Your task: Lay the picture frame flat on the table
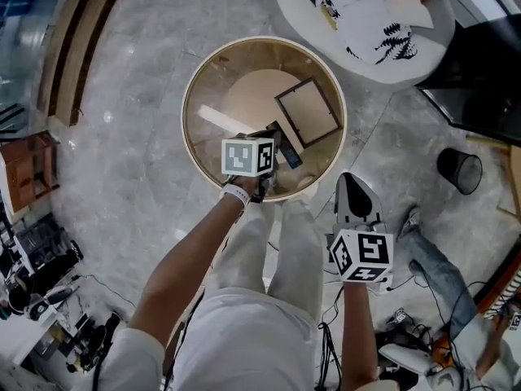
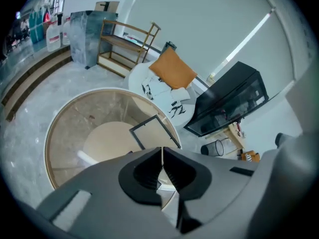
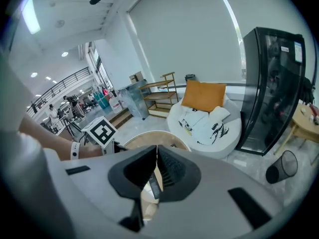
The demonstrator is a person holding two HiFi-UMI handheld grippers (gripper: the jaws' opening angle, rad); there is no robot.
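The right gripper (image 3: 156,151) hangs beside the person's leg, off the table's edge. Its ribbed black pads are together with nothing between them. It looks parked there so that it does not get in the way.

The left gripper (image 2: 162,151) reaches over the near part of the table (image 1: 186,112). Its jaws are also shut, tip against tip, and they hold nothing. A small dark flat thing (image 1: 286,150) lies just beside its tips, and I cannot tell what it is.

The table is round, with a clear glass top inside a pale wooden rim. A light wooden disc shows through the glass below.

The picture frame (image 1: 308,112) lies on the glass towards the far right side, apart from both grippers. It is a thin dark rectangle around a pale beige panel, set at a slant to the person. It appears to rest flat, so the task seems done, which would explain why both tools are empty.

Beyond the table stands a round white seat (image 1: 366,23) with patterned cushions. A dark mesh wastebasket (image 1: 460,169) stands on the grey marbled floor to the right.
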